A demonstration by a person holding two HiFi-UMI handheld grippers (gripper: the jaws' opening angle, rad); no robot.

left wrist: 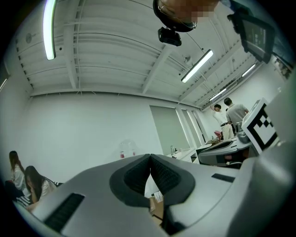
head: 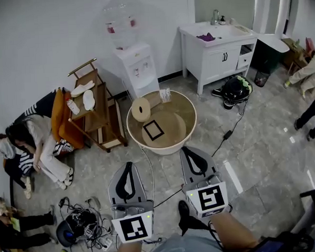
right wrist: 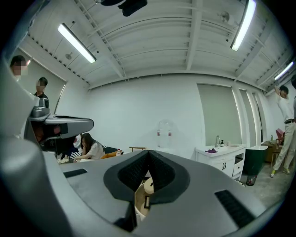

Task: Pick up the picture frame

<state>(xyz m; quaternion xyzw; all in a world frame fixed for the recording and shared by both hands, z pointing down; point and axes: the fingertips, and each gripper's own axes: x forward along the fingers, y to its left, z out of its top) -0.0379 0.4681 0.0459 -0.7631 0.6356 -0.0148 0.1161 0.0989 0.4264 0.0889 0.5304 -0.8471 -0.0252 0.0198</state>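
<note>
A black picture frame (head: 153, 130) lies flat on a round tan board inside a wide beige tub (head: 189, 114) on the floor ahead. A pale wooden disc (head: 141, 109) leans at the tub's left rim. My left gripper (head: 129, 166) and right gripper (head: 188, 150) hover side by side near me, short of the tub, both shut with nothing between the pads. In the left gripper view the left gripper (left wrist: 150, 158) points up at the wall. In the right gripper view the frame (right wrist: 147, 201) and tub (right wrist: 138, 203) peek below the right gripper (right wrist: 149, 153).
A water dispenser (head: 136, 67) and a wooden rack (head: 97, 107) stand behind the tub on the left, and a white vanity cabinet (head: 220, 49) on the right. People sit at the far left (head: 37, 140). Cables and gear (head: 81, 222) clutter the floor near my left.
</note>
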